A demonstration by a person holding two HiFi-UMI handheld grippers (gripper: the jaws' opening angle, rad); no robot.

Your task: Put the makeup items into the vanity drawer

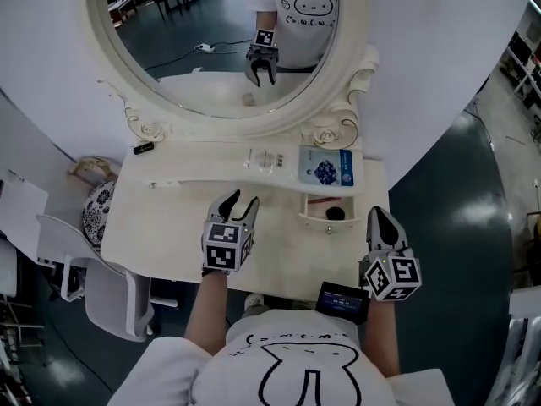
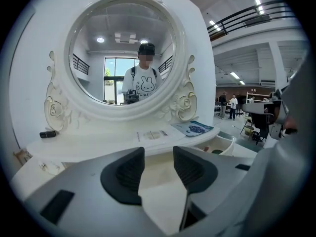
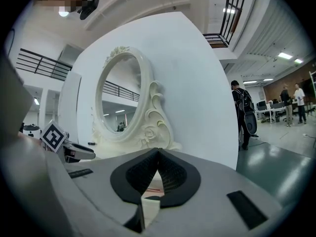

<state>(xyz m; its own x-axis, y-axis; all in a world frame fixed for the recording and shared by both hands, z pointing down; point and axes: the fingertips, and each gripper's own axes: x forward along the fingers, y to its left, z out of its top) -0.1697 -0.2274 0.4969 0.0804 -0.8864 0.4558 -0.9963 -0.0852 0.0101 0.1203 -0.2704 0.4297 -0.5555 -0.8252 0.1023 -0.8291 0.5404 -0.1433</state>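
My left gripper [image 1: 239, 203] [image 2: 158, 154] hovers open over the white vanity top [image 1: 169, 218], with nothing between its fingers. My right gripper [image 1: 376, 214] [image 3: 158, 152] is shut and empty, just right of the open drawer [image 1: 314, 218] [image 2: 228, 145]. Inside the drawer lie a thin red item [image 1: 319, 200] and a round black item [image 1: 336, 213]. On the shelf under the oval mirror [image 1: 220, 41] rest a small black tube [image 1: 143, 148] [image 2: 48, 134] at far left, a white flat pack [image 1: 264, 159] [image 2: 154, 135] and a blue pack [image 1: 325, 167] [image 2: 193, 128].
A white chair [image 1: 101, 290] and a round patterned cushion [image 1: 97, 211] stand left of the vanity. A dark device [image 1: 342, 299] hangs at the person's waist. The mirror reflects the person and a gripper. People stand far off on the dark floor [image 3: 286, 147].
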